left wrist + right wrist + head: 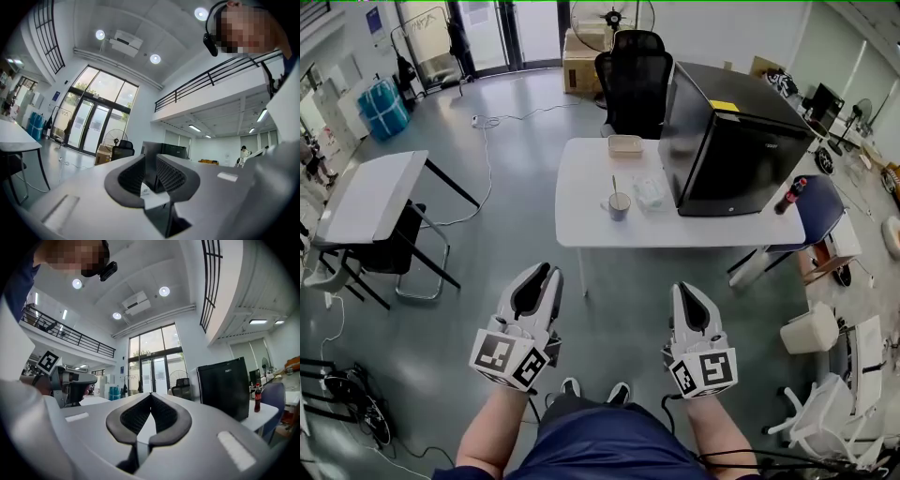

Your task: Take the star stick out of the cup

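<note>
Star stick (614, 187) in cup (620, 207), well ahead of clenched right claw (691, 288), slightly parted left claw (551, 272)

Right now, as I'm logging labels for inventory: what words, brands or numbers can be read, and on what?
None reads clearly.
Black fridge: small white brand mark near the top, too blurred to read.
Yellow sticker on the fridge's top: too small.
Bottle label: too small.
Blue wall sign: too small.

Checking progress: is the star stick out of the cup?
No, the star stick stands inside the cup on the white table.
</note>
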Demonstrator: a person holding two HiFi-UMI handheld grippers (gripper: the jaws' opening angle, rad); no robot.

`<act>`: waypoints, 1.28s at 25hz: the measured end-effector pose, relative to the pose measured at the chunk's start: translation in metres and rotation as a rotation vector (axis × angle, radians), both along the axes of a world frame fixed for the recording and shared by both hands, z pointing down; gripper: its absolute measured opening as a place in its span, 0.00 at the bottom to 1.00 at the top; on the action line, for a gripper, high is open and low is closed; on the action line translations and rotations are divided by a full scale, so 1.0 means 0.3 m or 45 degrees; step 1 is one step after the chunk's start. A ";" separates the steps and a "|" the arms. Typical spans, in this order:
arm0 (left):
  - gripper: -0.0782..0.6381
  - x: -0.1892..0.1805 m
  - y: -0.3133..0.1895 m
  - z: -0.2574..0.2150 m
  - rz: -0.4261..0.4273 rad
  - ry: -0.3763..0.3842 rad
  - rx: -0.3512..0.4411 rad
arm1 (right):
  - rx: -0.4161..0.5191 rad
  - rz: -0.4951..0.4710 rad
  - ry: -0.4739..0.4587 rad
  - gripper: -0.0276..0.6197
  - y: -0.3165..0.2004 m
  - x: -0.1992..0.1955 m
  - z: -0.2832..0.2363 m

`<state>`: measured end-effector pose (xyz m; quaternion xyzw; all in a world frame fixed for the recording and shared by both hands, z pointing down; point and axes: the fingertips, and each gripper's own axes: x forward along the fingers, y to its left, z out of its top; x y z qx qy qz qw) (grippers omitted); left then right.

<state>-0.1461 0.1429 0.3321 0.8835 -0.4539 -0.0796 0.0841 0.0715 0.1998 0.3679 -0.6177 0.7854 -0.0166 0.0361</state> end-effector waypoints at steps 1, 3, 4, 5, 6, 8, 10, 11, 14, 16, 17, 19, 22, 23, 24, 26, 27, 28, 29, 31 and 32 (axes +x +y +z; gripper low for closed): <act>0.21 0.015 0.005 0.000 -0.004 -0.004 0.002 | 0.005 -0.009 0.008 0.05 0.000 0.014 -0.002; 0.21 0.046 0.014 0.013 -0.006 -0.015 -0.005 | 0.005 -0.021 0.016 0.05 -0.006 0.041 0.003; 0.21 0.059 0.017 0.026 -0.004 -0.022 -0.015 | 0.002 -0.024 0.014 0.05 -0.010 0.053 0.008; 0.21 0.068 0.018 0.040 -0.003 -0.029 -0.027 | -0.001 -0.024 0.010 0.05 -0.013 0.063 0.013; 0.21 0.075 0.015 0.054 -0.005 -0.034 -0.040 | -0.003 -0.024 0.006 0.05 -0.018 0.073 0.017; 0.21 0.081 -0.009 0.068 -0.022 -0.036 -0.057 | -0.003 -0.023 0.001 0.05 -0.036 0.093 0.018; 0.21 0.087 -0.054 0.072 -0.041 -0.034 -0.058 | -0.005 -0.019 -0.001 0.05 -0.071 0.116 0.020; 0.21 0.092 -0.082 0.074 -0.044 -0.035 -0.052 | -0.008 -0.014 -0.001 0.05 -0.092 0.126 0.022; 0.21 0.110 -0.173 0.084 -0.038 -0.033 -0.044 | -0.019 0.001 0.005 0.05 -0.164 0.145 0.031; 0.21 0.119 -0.241 0.094 -0.029 -0.023 -0.051 | -0.028 0.016 0.014 0.05 -0.214 0.152 0.041; 0.21 0.122 -0.277 0.098 -0.021 -0.020 -0.048 | -0.032 0.027 0.020 0.05 -0.241 0.155 0.044; 0.21 0.127 -0.349 0.102 -0.001 -0.010 -0.045 | -0.035 0.051 0.031 0.05 -0.297 0.159 0.043; 0.21 0.125 -0.456 0.106 0.029 -0.003 -0.041 | -0.044 0.083 0.049 0.05 -0.381 0.152 0.038; 0.21 0.123 -0.492 0.110 0.041 0.000 -0.039 | -0.049 0.093 0.054 0.05 -0.408 0.148 0.037; 0.21 0.122 -0.527 0.116 0.053 0.004 -0.041 | -0.055 0.102 0.059 0.05 -0.435 0.144 0.038; 0.21 0.116 -0.593 0.130 0.077 0.013 -0.053 | -0.068 0.122 0.066 0.05 -0.487 0.133 0.043; 0.21 0.113 -0.624 0.139 0.088 0.018 -0.061 | -0.075 0.133 0.070 0.05 -0.510 0.128 0.047; 0.21 0.110 -0.652 0.150 0.100 0.022 -0.070 | -0.083 0.143 0.075 0.05 -0.532 0.123 0.050; 0.21 0.107 -0.679 0.161 0.110 0.025 -0.079 | -0.090 0.155 0.081 0.05 -0.551 0.120 0.053; 0.21 0.105 -0.731 0.181 0.127 0.034 -0.097 | -0.103 0.179 0.090 0.05 -0.591 0.118 0.059; 0.21 0.106 -0.754 0.187 0.133 0.037 -0.106 | -0.108 0.190 0.093 0.05 -0.609 0.119 0.061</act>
